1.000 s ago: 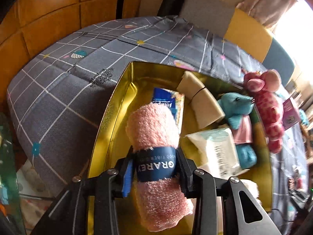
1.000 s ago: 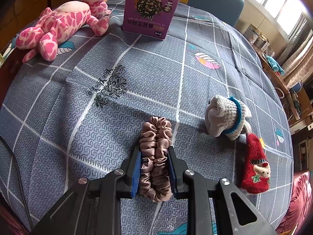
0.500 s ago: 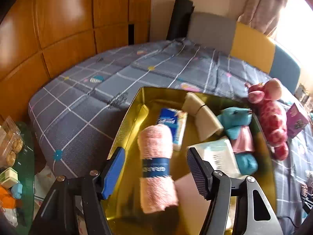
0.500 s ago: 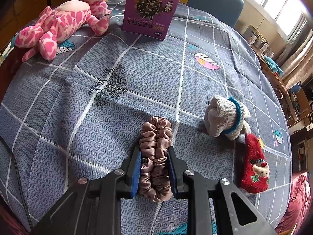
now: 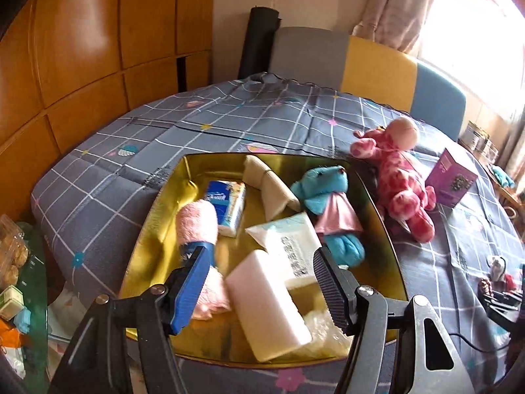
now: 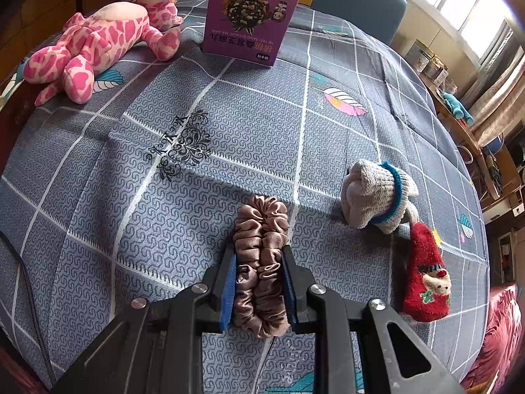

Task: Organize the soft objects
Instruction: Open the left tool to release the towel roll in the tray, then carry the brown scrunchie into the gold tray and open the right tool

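now the left gripper (image 5: 262,282) stands wide apart with nothing between its 2 fingers, raised above the near part of the gold tray (image 5: 157,210). just beyond and below its left finger lies the rolled pink towel (image 5: 197,226) with a dark blue band, resting along the tray's left side. between the fingers, lower down, a pale pink block (image 5: 267,305) lies tilted, and a white wipes pack (image 5: 288,243) sits just past it. farther ahead are a blue-and-white tissue pack (image 5: 228,205), a beige roll (image 5: 269,187) and a blue plush bear (image 5: 331,207) in a pink dress. ahead to the right, outside the tray on the grey checked cloth (image 5: 229,118), lies the pink spotted plush (image 5: 400,177). the right gripper (image 6: 259,282) is clamped on a brown satin scrunchie (image 6: 261,233) resting on the cloth. ahead to its right sit a grey knit sock (image 6: 374,197) and a red christmas sock (image 6: 425,282), touching; far ahead stands a purple box (image 6: 246,19).
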Motion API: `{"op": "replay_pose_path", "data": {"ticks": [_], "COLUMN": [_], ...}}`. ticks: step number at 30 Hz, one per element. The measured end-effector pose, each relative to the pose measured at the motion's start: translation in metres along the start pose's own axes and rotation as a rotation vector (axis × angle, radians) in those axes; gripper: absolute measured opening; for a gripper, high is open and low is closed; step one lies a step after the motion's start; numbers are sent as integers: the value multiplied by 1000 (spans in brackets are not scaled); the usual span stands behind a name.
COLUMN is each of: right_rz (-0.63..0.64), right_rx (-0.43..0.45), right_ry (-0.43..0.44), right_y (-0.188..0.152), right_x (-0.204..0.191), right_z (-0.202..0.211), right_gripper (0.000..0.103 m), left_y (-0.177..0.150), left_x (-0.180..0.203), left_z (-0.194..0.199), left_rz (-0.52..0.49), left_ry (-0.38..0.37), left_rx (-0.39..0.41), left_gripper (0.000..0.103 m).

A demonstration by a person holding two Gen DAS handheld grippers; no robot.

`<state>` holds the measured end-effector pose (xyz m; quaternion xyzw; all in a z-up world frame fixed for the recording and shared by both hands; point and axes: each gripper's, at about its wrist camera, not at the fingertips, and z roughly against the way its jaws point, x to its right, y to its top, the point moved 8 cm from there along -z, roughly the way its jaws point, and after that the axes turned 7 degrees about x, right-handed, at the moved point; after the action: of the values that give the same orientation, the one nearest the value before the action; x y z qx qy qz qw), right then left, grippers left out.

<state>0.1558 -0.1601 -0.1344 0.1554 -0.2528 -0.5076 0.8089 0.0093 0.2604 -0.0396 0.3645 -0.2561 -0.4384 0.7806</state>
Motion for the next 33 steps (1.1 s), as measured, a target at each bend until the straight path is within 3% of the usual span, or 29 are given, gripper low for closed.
{"op": "replay_pose_path", "data": {"ticks": [12, 18, 23, 33], "right_rz": [-63, -82, -62, 14], "right_rx": [-15, 41, 93, 141], "right_ry": [-2, 24, 115, 374], "right_y": [0, 11, 29, 57], "right_x": [2, -7, -34, -123], "right_z": [4, 23, 45, 87], "right_gripper": [23, 23, 23, 23], "left_y": [-8, -11, -13, -13], "left_x": [13, 10, 8, 3], "left_z": [4, 2, 0, 0], "left_rz": [-25, -20, -14, 0], "left_ry": [-24, -27, -26, -28], "left_rx": [-9, -16, -23, -20], "left_gripper": [67, 67, 67, 67]}}
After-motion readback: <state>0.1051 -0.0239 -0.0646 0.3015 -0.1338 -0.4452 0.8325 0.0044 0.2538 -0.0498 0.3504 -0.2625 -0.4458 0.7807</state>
